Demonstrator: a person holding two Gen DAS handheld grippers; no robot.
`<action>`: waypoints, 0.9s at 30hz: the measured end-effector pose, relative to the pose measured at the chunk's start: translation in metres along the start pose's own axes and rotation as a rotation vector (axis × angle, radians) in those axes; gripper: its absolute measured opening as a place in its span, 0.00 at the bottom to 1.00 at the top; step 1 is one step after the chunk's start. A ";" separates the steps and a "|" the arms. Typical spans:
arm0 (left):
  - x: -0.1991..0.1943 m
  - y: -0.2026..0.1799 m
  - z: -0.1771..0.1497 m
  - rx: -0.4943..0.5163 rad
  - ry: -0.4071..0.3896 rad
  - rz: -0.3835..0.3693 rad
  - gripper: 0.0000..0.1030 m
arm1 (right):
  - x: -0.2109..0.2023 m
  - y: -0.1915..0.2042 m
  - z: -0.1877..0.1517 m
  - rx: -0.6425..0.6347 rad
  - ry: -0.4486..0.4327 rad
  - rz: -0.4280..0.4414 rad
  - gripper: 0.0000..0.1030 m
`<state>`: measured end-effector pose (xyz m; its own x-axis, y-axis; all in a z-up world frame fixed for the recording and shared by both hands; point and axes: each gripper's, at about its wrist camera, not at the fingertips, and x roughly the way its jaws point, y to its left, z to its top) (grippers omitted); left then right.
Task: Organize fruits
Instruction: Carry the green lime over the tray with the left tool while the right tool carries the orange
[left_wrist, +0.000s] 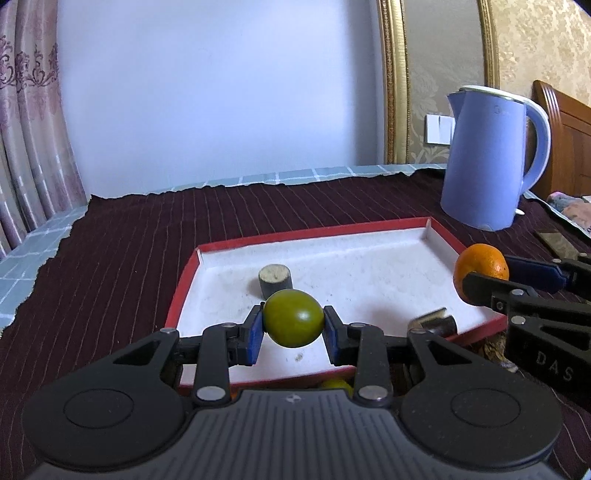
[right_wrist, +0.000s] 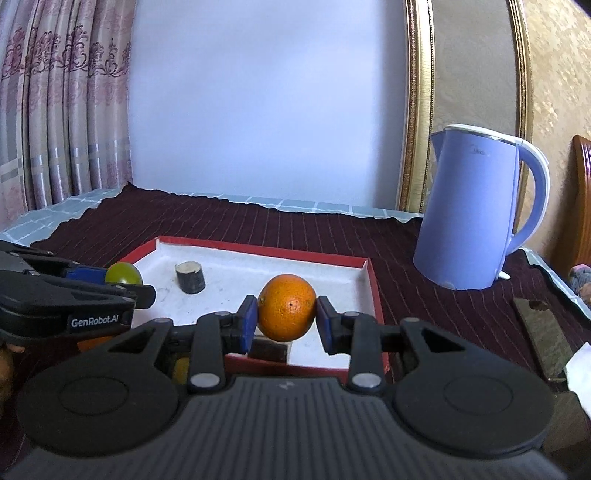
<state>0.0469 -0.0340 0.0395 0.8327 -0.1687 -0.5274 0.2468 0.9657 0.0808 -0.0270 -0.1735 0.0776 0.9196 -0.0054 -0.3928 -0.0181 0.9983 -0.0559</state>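
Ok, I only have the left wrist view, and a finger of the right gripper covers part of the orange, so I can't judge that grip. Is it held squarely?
Observer: Yes. The right gripper has its two blue pads pressed on opposite sides of the orange.
Operator: Any fruit left outside the tray?
Observer: Something orange-coloured, likely another fruit, shows below the left gripper holding the green fruit, off the near left corner of the tray.
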 end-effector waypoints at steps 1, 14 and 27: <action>0.002 0.000 0.002 -0.004 0.003 0.003 0.32 | 0.002 -0.001 0.001 0.003 0.001 0.001 0.31; 0.035 -0.003 0.019 -0.010 0.049 0.042 0.32 | 0.022 -0.007 0.013 0.001 0.012 -0.004 0.31; 0.069 -0.012 0.035 0.009 0.077 0.074 0.32 | 0.047 -0.011 0.021 -0.008 0.037 -0.024 0.31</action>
<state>0.1185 -0.0637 0.0314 0.8083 -0.0805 -0.5833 0.1905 0.9731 0.1297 0.0242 -0.1834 0.0787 0.9045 -0.0320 -0.4253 0.0011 0.9973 -0.0729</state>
